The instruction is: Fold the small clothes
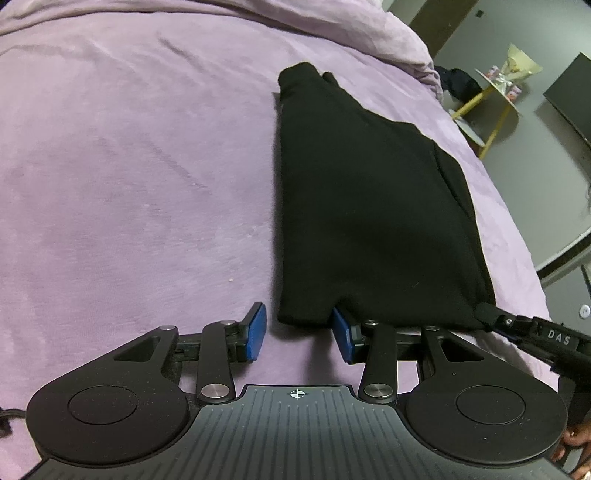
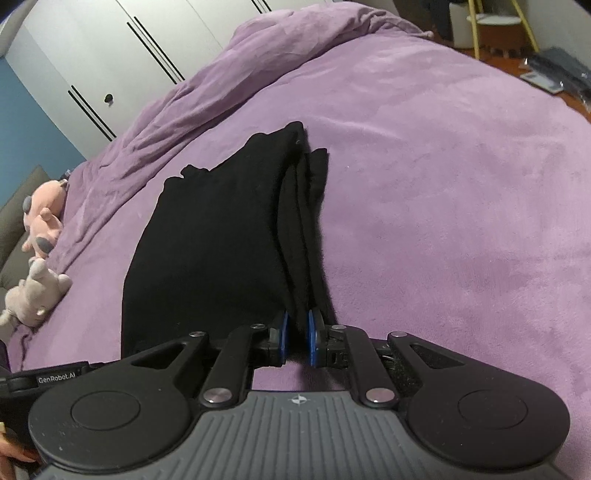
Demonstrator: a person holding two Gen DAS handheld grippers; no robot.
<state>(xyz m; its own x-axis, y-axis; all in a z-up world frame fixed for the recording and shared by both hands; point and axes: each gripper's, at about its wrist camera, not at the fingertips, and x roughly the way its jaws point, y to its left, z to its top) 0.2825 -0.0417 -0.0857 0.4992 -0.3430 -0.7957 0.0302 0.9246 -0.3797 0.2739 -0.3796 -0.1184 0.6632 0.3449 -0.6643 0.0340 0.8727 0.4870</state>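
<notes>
A black garment (image 1: 369,206) lies folded lengthwise on the purple bedspread (image 1: 129,166). My left gripper (image 1: 299,325) is open at the garment's near edge, its right pad (image 1: 341,332) tucked under the hem and its left pad (image 1: 256,330) on bare bedspread. In the right wrist view the garment (image 2: 221,240) shows stacked layers along its right side. My right gripper (image 2: 295,334) is shut on the near right corner of the garment. Its tip also shows in the left wrist view (image 1: 487,314) at that corner.
Two plush toys (image 2: 38,258) lie at the bed's left edge. A white wardrobe (image 2: 110,55) stands behind the bed. A small table with yellow legs (image 1: 491,99) stands beyond the bed's far right side. A rumpled duvet (image 1: 332,26) lies along the far side of the bed.
</notes>
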